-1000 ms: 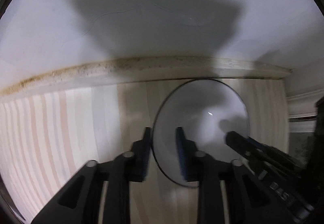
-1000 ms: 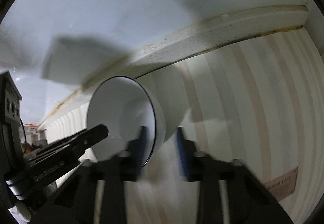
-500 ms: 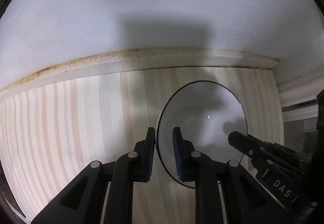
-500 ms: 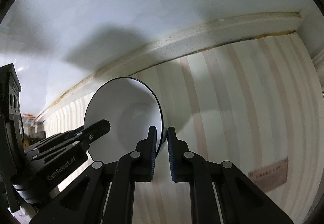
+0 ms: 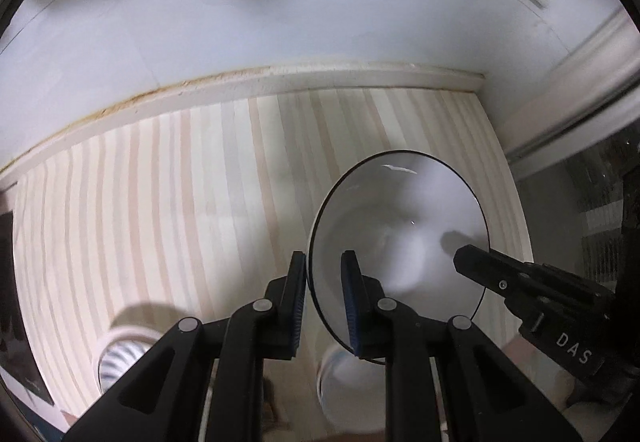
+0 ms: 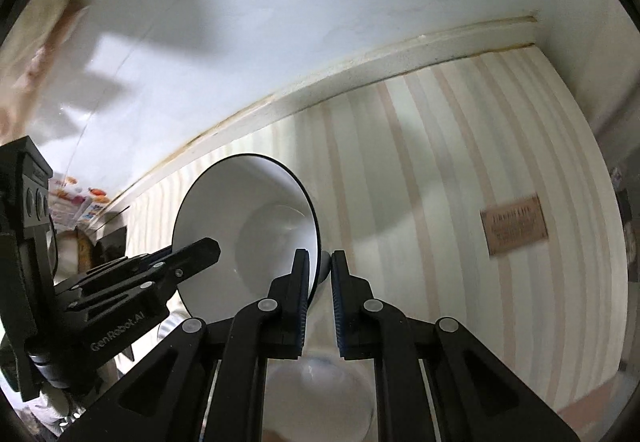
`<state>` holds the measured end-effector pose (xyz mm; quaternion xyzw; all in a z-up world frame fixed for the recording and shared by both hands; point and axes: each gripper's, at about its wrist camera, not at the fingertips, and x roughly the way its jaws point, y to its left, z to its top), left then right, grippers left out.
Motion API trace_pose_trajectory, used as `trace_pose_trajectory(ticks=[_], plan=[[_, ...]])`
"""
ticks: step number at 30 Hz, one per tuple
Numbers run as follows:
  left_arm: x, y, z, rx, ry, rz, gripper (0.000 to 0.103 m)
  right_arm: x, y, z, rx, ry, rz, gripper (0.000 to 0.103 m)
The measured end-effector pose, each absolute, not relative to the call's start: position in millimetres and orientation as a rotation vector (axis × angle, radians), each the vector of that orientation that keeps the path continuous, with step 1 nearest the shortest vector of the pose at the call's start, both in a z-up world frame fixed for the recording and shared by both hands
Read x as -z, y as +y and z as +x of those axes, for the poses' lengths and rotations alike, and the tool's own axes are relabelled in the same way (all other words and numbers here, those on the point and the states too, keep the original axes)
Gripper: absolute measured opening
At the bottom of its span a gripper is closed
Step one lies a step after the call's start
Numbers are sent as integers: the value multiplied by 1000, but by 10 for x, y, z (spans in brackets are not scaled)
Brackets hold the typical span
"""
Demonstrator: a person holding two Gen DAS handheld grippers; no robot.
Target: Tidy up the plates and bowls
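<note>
A white bowl [image 5: 400, 234] with a thin dark rim hangs above the striped tabletop, tilted on its side. My left gripper [image 5: 324, 274] is shut on the bowl's left rim, one pad outside and one inside. The right gripper [image 5: 468, 262] grips the opposite rim in that view. In the right wrist view the same bowl [image 6: 248, 234] sits left of centre, with my right gripper [image 6: 320, 270] shut on its near rim. The left gripper [image 6: 204, 250] reaches in from the left there.
Below the held bowl lies another white bowl [image 5: 352, 374], also seen as a pale bowl [image 6: 320, 390] under the right fingers. A striped bowl [image 5: 120, 358] sits lower left. A brown label [image 6: 514, 224] lies on the striped tabletop [image 5: 180, 202]. The white wall [image 5: 280, 22] is behind.
Both grippers have risen and drawn back from the wall with the bowl between them. More tabletop now shows, and other bowls have come into view below.
</note>
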<state>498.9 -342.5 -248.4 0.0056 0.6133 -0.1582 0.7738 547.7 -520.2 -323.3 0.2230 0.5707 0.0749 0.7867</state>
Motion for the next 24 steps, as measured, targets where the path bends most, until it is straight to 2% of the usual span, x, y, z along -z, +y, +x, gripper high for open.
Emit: trace_pose_trajectory(ticks=[12,24], plan=[[2609,-3264,4287,373,1374,16,15,3215,-5010,4433,-144,1282,462,13],[2938,-3341,4023,375,1444,75,15,3605,-5018,4133,-115,1349,465,13]])
